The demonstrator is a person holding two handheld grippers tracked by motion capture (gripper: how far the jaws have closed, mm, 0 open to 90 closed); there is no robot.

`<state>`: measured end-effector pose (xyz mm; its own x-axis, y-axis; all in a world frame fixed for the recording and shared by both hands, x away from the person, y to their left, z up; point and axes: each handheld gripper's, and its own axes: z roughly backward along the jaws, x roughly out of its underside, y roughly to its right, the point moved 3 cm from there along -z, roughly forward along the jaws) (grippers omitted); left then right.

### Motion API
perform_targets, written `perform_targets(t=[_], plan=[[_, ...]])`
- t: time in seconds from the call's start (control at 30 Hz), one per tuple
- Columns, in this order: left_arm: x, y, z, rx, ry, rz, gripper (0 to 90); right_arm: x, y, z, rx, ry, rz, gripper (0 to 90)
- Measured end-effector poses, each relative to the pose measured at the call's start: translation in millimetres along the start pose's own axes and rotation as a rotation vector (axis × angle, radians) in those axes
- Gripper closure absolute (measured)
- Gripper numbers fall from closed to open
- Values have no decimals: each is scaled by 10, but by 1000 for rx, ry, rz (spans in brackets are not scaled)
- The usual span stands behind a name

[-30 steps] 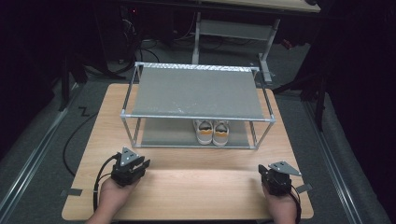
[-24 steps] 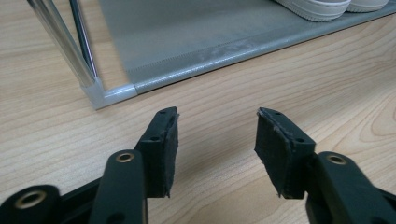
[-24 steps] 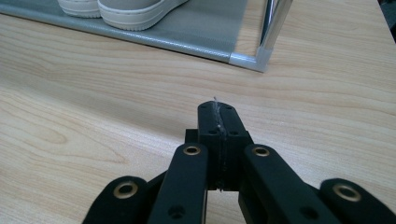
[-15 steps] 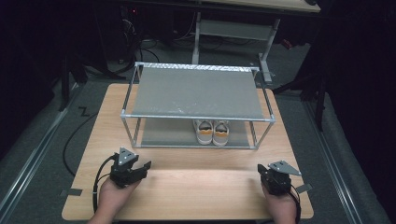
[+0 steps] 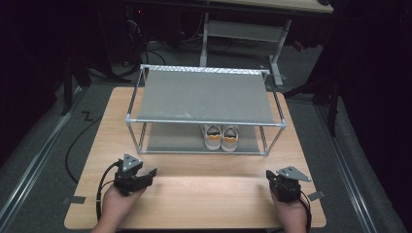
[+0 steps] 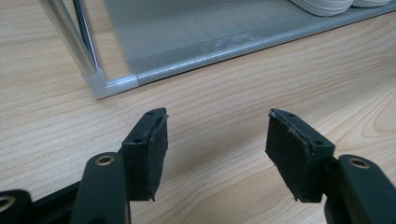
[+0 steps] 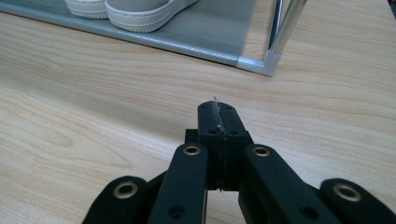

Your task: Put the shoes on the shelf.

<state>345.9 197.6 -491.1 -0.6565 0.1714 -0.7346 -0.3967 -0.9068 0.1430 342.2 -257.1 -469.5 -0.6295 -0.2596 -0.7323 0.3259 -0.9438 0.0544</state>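
My left claw [image 6: 217, 154] rests low over the desk [image 5: 204, 194] with its jaws wide apart; they have just been opening, and only bare wood lies between them. My right claw [image 7: 218, 140] sits pressed fully together, gripping nothing. Ahead of both stands the shoe rack [image 5: 206, 97], and the pair of shoes [image 5: 221, 137] sits on its lower shelf, toward the right.

Table lit from above; dark, dim surroundings.
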Motion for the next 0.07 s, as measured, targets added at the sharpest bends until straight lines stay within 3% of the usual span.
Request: perform_targets(t=[0.07], plan=[[8,1,2,4,-2,-3,387,-3,4,1,-1,0,-7,900]])
